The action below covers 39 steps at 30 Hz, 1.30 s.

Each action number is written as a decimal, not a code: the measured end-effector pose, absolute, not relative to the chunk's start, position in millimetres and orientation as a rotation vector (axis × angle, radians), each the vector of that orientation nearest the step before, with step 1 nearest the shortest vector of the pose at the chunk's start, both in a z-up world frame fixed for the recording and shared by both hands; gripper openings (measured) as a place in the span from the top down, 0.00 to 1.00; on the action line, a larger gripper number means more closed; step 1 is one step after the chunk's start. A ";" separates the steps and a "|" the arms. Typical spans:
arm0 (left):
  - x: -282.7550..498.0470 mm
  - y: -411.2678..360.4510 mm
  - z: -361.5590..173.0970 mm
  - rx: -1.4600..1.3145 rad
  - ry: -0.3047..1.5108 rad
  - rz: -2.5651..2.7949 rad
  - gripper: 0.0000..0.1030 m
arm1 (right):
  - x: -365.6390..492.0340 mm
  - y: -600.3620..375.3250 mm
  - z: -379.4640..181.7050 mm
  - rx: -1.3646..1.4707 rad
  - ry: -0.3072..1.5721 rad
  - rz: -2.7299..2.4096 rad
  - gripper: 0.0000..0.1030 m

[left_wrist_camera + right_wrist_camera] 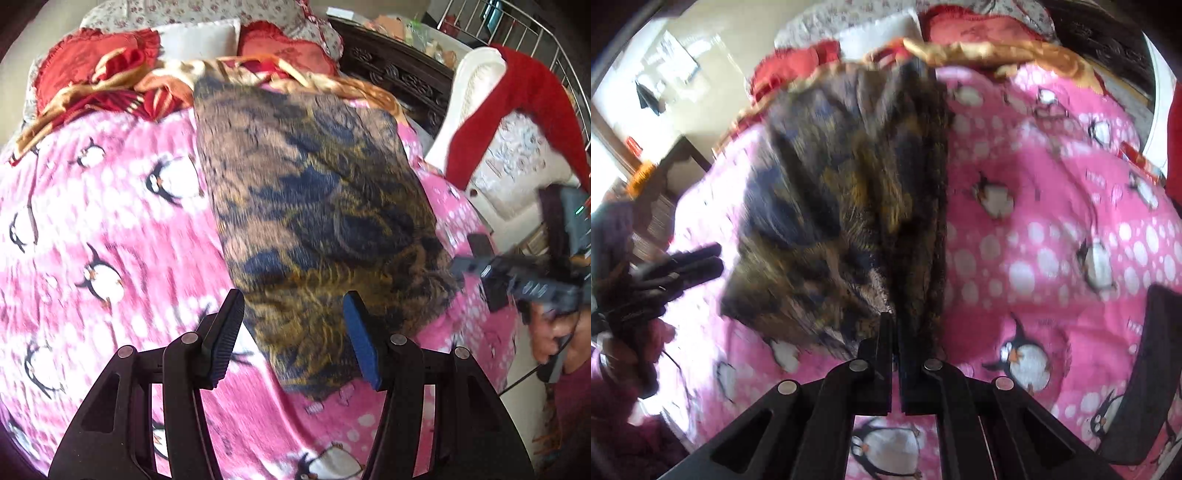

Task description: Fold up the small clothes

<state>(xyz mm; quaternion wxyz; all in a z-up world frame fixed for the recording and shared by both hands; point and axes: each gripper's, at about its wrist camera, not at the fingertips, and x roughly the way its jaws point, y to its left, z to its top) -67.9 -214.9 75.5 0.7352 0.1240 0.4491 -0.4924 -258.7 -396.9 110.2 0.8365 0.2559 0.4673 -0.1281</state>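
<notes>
On bed, atop pink penguin blanket (pixel 110 229), brown-and-navy patterned cloth (pixel 314 206) lies stretched lengthwise toward red pillows (pixel 74 66). My left tongs (pixel 295 332) spread wide, hovering over near end of cloth, gripping nothing. My right tongs (pixel 895 332) pressed together, pinching near edge of cloth (pixel 849 206); right side of cloth raised in narrow fold running away from tongs. Red garment (pixel 524 110) draped over white chair at bedside. Both views motion-blurred; finer cloth detail not discernible.
</notes>
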 end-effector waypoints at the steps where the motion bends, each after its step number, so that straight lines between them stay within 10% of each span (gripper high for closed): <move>1: -65.6 -215.8 77.1 0.267 0.980 -1.074 0.46 | -255.5 -401.0 124.2 0.530 0.944 -0.292 0.97; 6: -61.8 -235.5 76.7 0.287 0.953 -1.018 0.46 | -209.1 -423.1 165.8 0.435 0.797 -0.449 0.57; 21: -55.9 -264.6 56.0 0.364 0.979 -0.943 0.43 | -130.7 -475.6 125.6 0.491 0.852 -0.586 0.71; 39: -53.8 -262.5 57.0 0.339 1.007 -0.935 0.41 | -190.7 -441.5 111.8 0.532 0.858 -0.519 0.42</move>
